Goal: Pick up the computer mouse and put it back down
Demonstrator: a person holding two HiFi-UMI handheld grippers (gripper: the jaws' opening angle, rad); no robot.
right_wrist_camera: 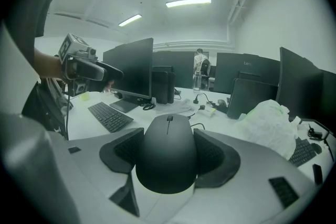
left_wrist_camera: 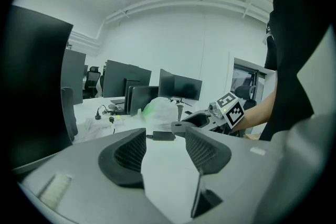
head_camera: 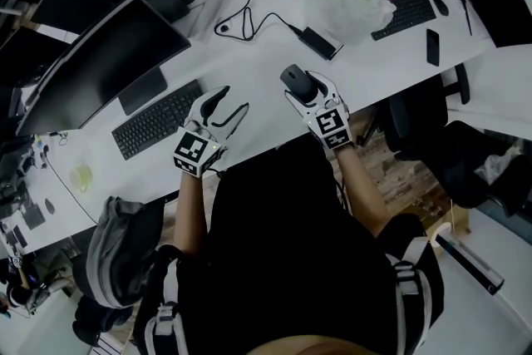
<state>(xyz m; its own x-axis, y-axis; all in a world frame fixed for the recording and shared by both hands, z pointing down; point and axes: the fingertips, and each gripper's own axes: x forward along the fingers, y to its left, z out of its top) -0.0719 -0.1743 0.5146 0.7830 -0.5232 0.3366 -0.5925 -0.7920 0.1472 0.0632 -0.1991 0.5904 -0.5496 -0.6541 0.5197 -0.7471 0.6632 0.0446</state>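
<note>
Where the right tongs (head_camera: 303, 90) are seen along their own pads in the right gripper view, a black computer mouse (right_wrist_camera: 168, 152) is found clamped between them, its two flanks pressed by the ribbed pads (right_wrist_camera: 125, 150) and its scroll wheel pointed away from the camera. From the head view the mouse is placed over the white worktop (head_camera: 249, 54) near its front edge, nose turned away from the person, with a black power adapter (head_camera: 320, 41) lying beyond it and a crumpled plastic bag (head_camera: 349, 0) further back. Whether the underside of the mouse touches the worktop cannot be told. The left tongs (head_camera: 227, 107) are held apart with nothing between them; only bare worktop is seen in the gap in the left gripper view. They are positioned just beside the right end of a black keyboard (head_camera: 158, 119), well apart from the mouse and to its left. A dark monitor (head_camera: 100, 62) is stood behind the keyboard.
</note>
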